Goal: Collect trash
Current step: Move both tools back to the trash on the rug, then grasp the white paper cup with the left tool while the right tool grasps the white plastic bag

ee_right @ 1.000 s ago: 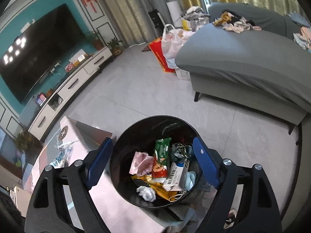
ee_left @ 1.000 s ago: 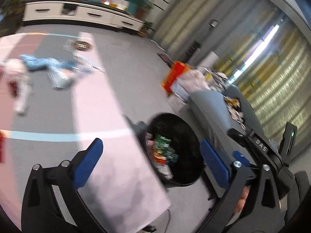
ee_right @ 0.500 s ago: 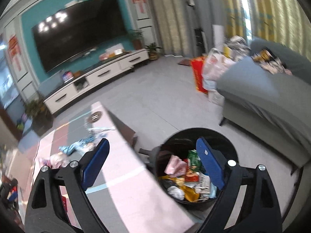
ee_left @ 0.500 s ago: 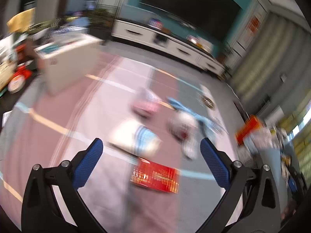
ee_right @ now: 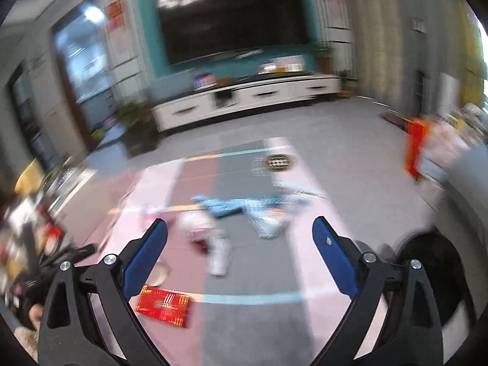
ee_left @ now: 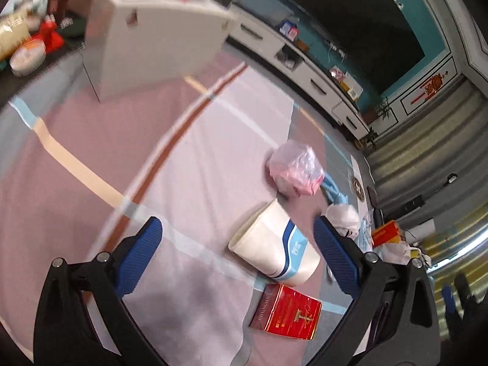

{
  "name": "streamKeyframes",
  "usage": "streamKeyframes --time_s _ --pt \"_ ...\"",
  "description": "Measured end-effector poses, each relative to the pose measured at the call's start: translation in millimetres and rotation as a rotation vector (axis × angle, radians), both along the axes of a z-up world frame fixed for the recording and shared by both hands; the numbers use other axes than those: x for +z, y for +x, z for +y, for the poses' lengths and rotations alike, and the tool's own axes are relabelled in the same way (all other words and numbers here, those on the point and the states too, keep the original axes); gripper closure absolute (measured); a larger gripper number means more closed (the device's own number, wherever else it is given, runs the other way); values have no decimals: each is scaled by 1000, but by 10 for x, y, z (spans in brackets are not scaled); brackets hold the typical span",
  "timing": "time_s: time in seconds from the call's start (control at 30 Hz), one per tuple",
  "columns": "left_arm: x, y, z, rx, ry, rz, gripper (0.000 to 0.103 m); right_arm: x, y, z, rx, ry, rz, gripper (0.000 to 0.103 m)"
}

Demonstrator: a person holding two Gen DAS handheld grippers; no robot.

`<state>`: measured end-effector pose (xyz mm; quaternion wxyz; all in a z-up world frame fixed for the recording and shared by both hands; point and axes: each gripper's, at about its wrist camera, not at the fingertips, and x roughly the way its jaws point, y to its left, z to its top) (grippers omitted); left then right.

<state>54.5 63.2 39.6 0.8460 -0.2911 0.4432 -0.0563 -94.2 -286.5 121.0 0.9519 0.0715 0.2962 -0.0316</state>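
Observation:
A white paper cup with blue stripes lies on its side on the pink and grey tablecloth. My left gripper is open and empty just above and around it. A red box lies in front of the cup and shows in the right wrist view. A pink plastic bag lies beyond the cup. My right gripper is open and empty above the table, over a white crumpled wrapper and blue plastic wrappers. The black trash bin stands at the right.
A white box stands at the table's far left. A TV cabinet and TV line the far wall. A red bag and a grey sofa are at the right. Clutter lies at the left.
Both grippers have swung away from the trash bin toward the table. The left has closed in on the paper cup. The right now faces the wrappers, with the bin at its right edge.

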Motion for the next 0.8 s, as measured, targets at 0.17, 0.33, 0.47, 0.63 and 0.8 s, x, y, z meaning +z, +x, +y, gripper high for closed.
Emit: streamKeyframes --time_s 0.17,0.33,0.47,0.63,0.8 --pt "-269 116 -180 -44 -35 53 15 -191 726 430 71 -93 65 9" --pt "-391 164 -271 -83 -119 31 17 -789 1346 547 50 -108 168 13" --pt "-426 188 -355 -99 -131 29 27 -1151 1525 538 51 -126 225 28" --pt "-512 209 -382 -79 -188 47 53 -1323 1523 512 92 -55 267 55" --pt "-445 212 -355 -68 -230 16 66 -1338 1397 679 126 -139 257 70"
